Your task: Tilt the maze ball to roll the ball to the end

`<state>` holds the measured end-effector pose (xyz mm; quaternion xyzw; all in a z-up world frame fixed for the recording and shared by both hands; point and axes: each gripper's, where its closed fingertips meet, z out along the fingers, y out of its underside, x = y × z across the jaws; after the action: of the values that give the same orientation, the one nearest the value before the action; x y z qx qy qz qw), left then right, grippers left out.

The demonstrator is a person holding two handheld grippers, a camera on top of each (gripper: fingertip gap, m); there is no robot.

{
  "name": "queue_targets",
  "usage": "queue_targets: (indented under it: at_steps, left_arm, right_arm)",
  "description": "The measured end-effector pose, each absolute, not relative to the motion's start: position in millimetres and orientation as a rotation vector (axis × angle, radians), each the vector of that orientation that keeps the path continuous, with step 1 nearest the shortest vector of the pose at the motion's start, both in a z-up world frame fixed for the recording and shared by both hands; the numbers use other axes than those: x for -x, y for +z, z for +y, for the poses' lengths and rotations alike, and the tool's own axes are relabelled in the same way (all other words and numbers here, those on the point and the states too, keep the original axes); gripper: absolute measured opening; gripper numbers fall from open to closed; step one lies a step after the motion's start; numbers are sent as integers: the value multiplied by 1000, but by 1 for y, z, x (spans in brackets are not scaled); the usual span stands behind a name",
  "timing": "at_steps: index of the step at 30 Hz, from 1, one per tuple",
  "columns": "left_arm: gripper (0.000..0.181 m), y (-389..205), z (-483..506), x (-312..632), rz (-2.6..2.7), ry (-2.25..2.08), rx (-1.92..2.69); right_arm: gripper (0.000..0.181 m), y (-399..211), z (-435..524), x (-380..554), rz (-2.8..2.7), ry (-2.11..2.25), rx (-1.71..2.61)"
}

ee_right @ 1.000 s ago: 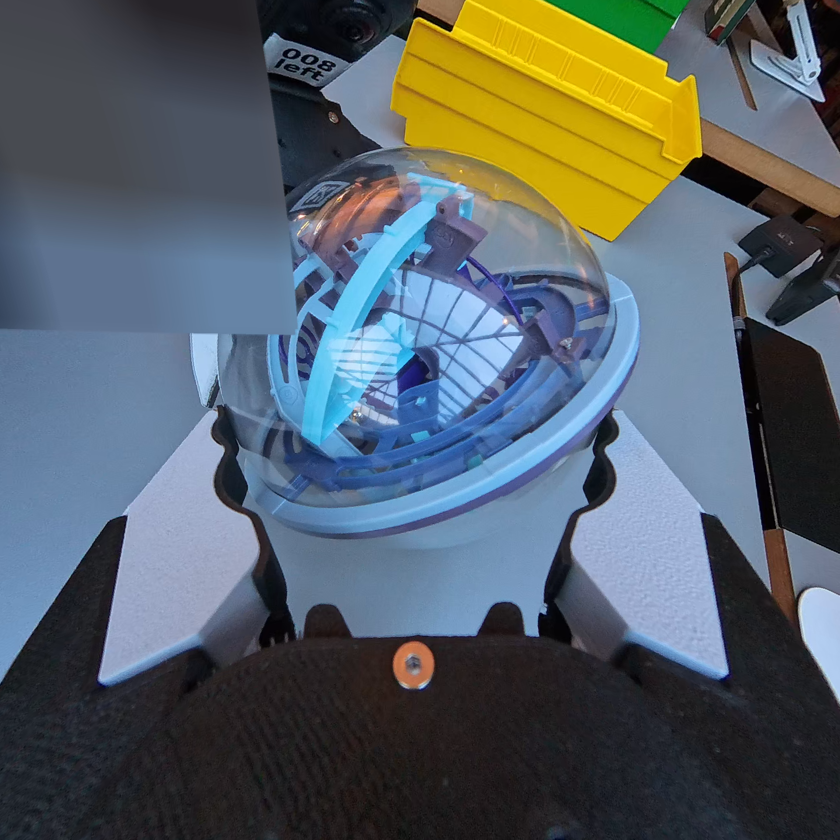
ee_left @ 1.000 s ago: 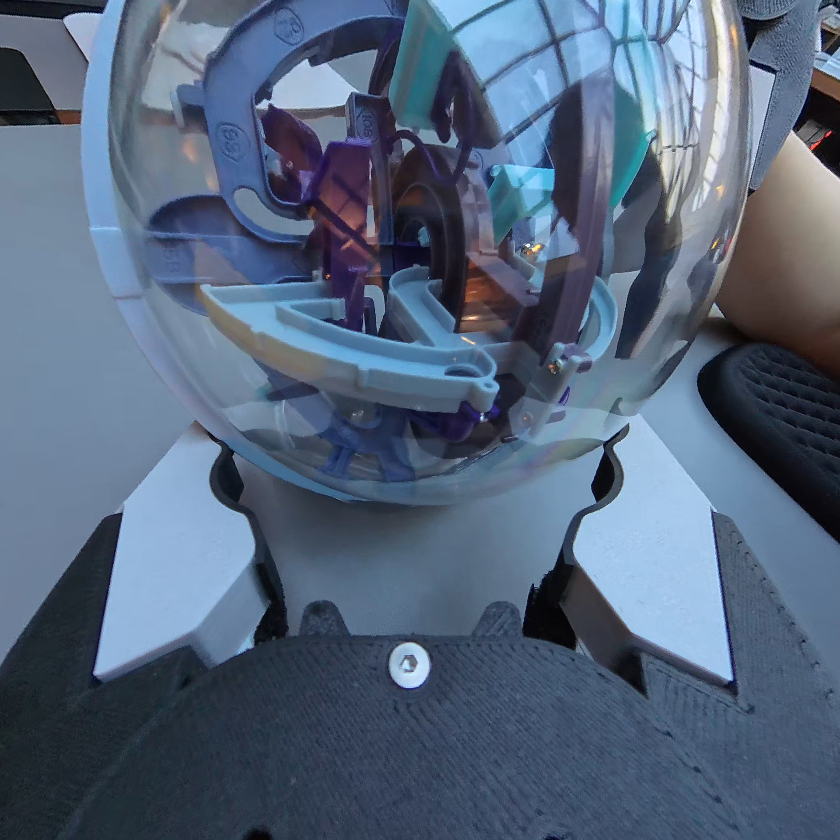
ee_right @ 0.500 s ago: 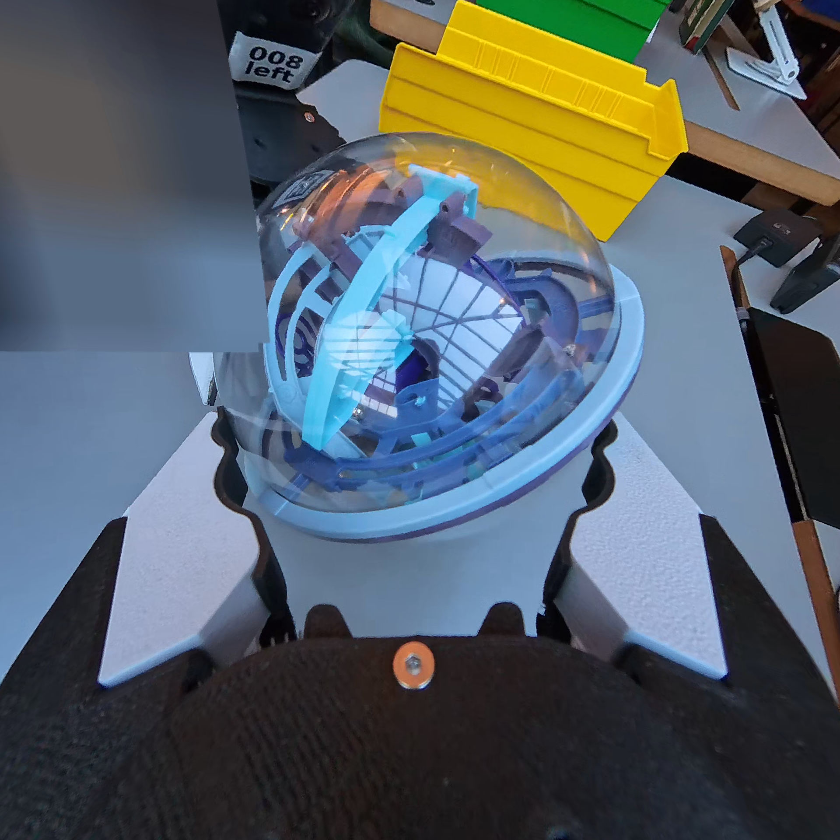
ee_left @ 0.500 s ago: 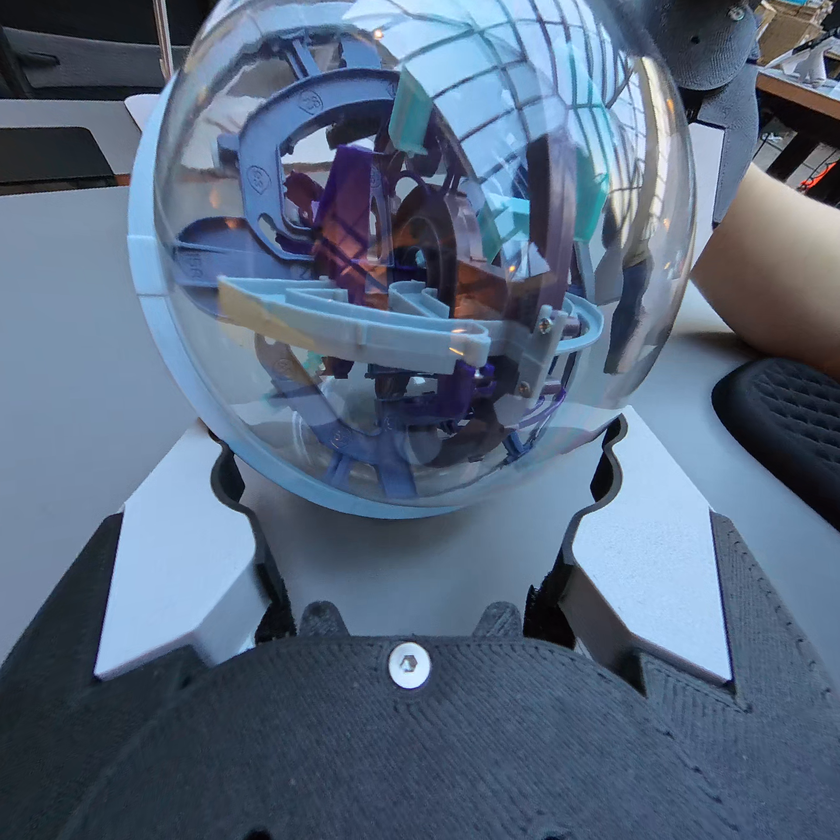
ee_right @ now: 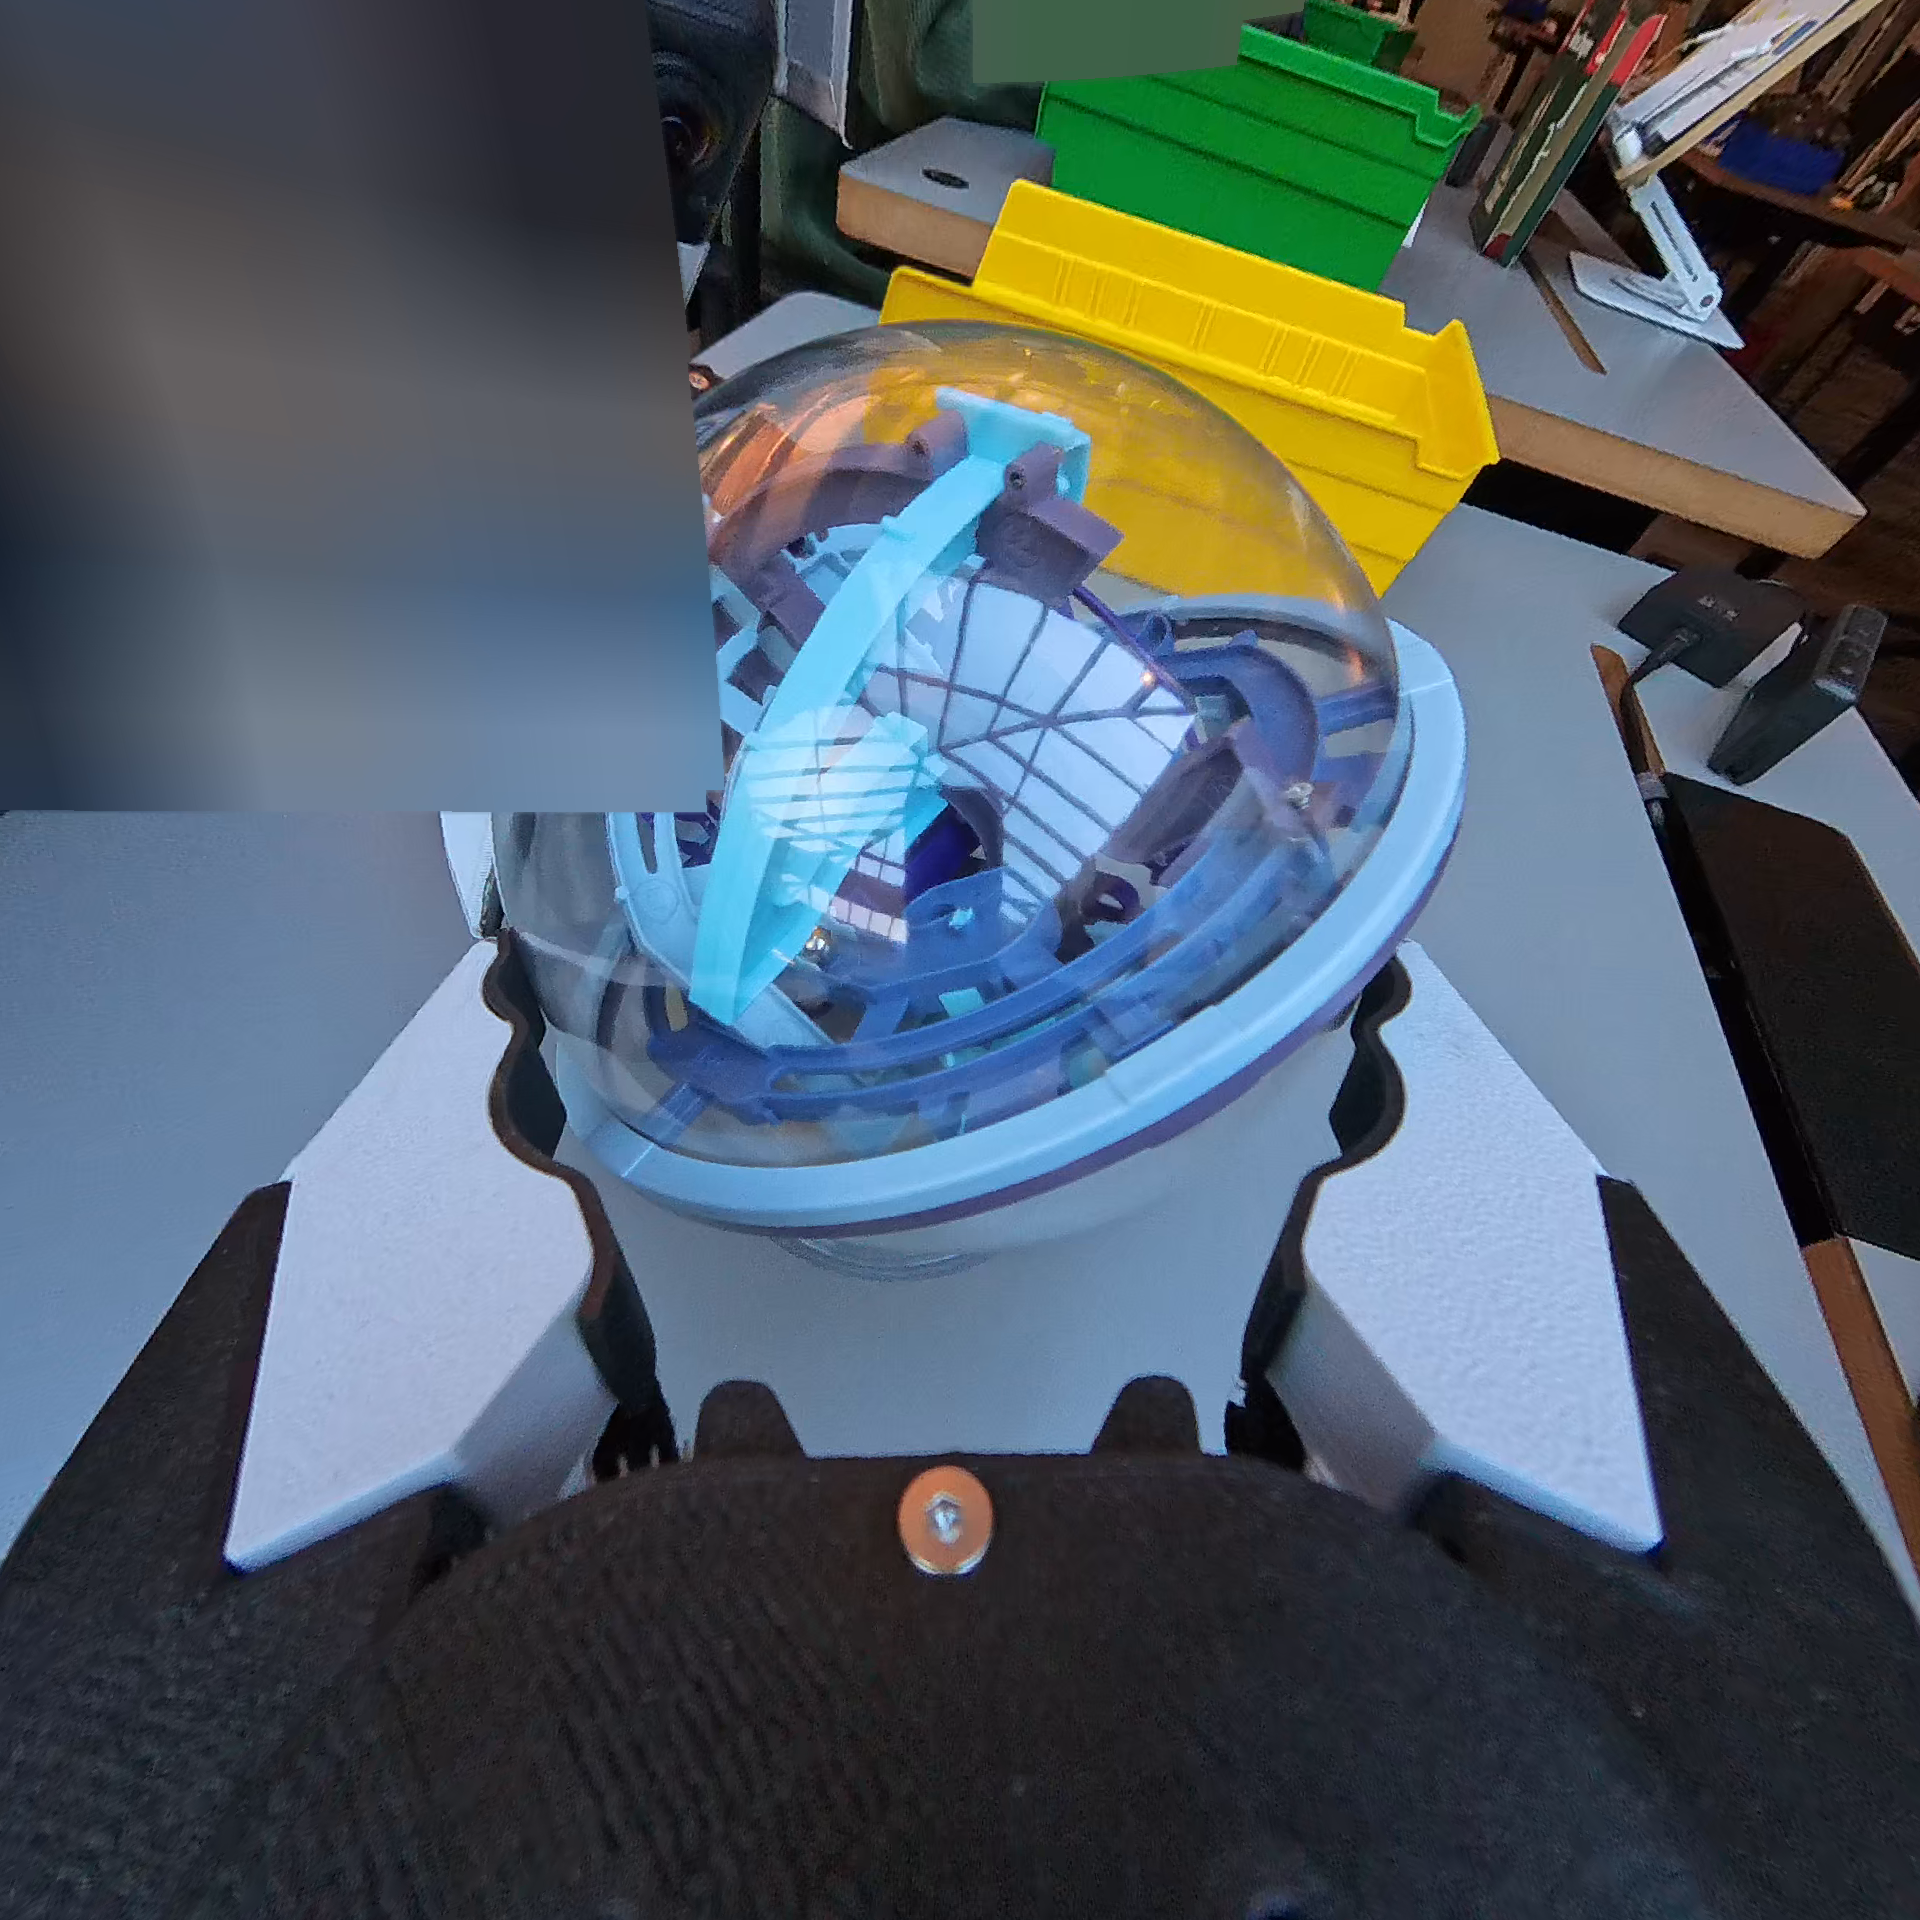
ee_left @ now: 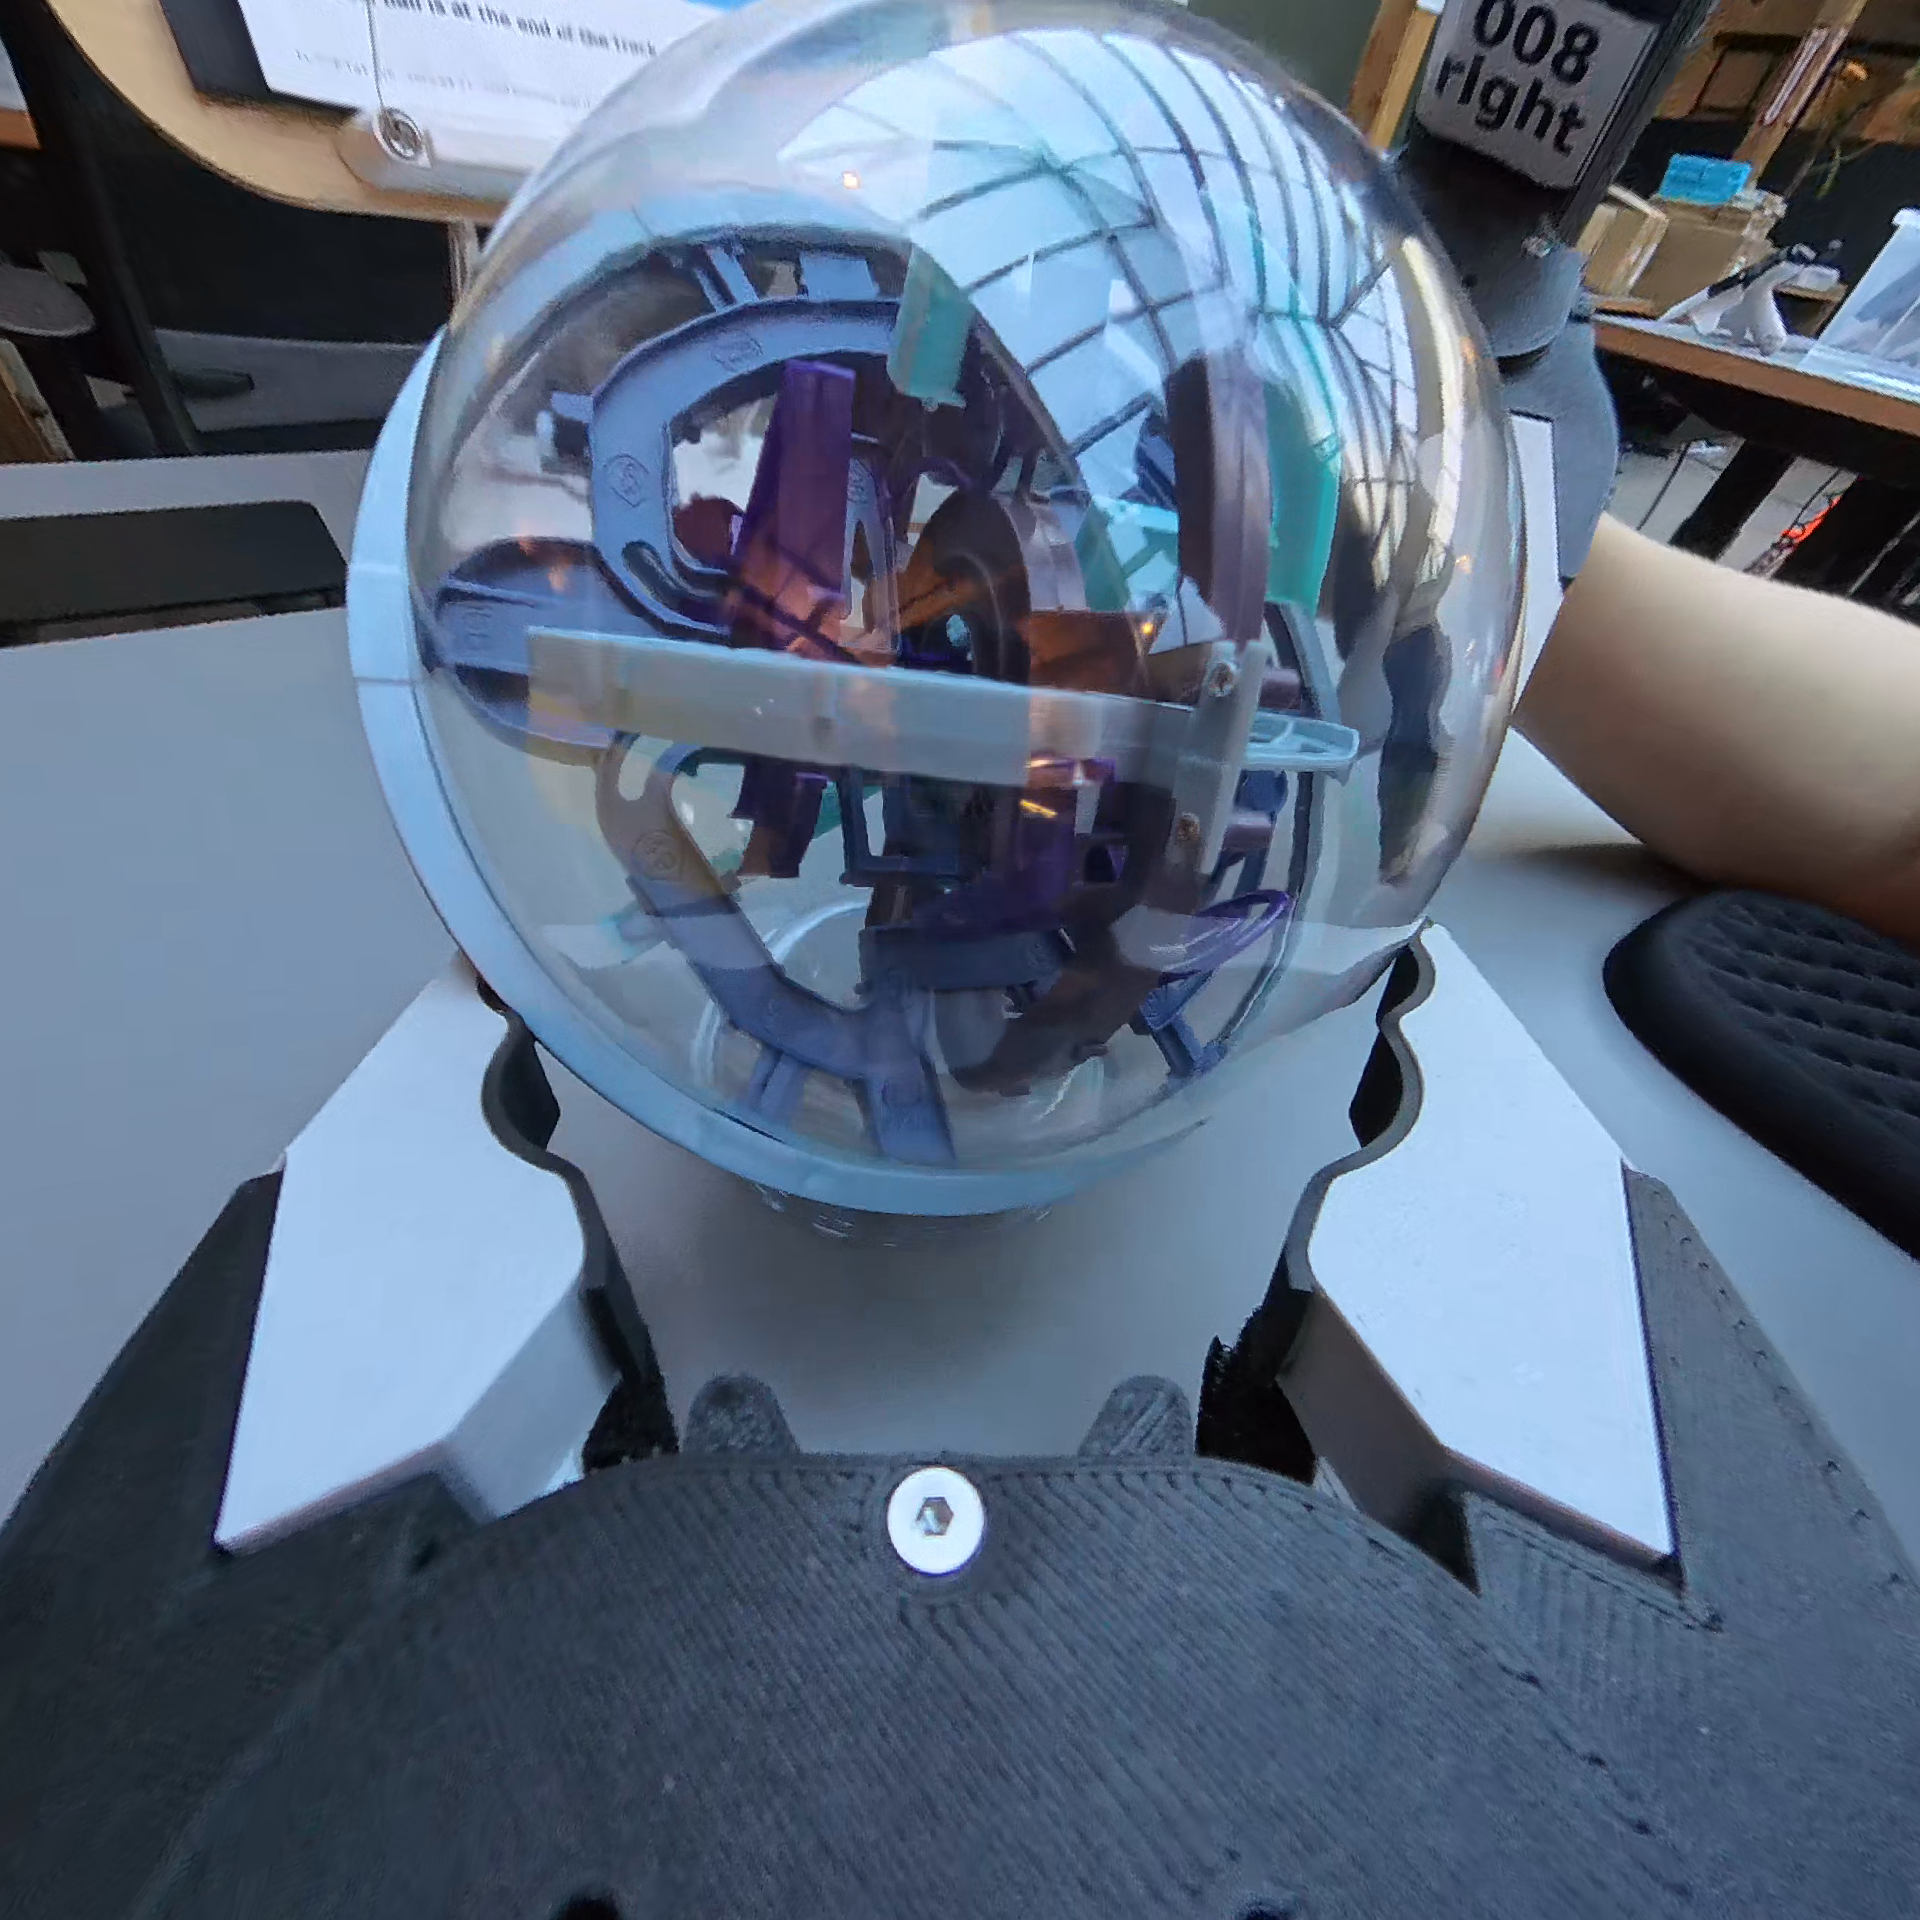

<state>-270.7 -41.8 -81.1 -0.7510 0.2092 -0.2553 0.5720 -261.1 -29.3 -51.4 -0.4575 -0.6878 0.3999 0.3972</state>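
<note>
On a pale grey tabletop (ee_right: 187, 997) backed by a yellow plastic bin (ee_right: 1247, 353), the clear plastic maze sphere with blue and purple tracks (ee_left: 935, 665) (ee_right: 997, 831) sits tilted, clamped between the left gripper (ee_left: 951, 1023) and the right gripper (ee_right: 945, 1023), a small steel ball (ee_right: 821, 942) resting beside a light-blue ramp.

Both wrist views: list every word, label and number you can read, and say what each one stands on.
I do not quote writing; these things bear it.
White label with dark characters, on the black housing behind the maze ball.
White printed sheet on a board, top left: blurred.
Round embossed marks on the maze ball's blue tracks: too small to read.
Right wrist view: nothing legible.
</note>
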Motion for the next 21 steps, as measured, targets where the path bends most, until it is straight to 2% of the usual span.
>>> queue_targets:
  at_steps: [8,21]
  left_arm:
    - [155,-56,-42,275,428,-642,1667]
    - [155,-48,-43,278,349,-658,1693]
  right_arm:
    - [152,-36,-31,266,-1615,1174,1191]
    - [152,-35,-32,269,-1533,1345,1263]
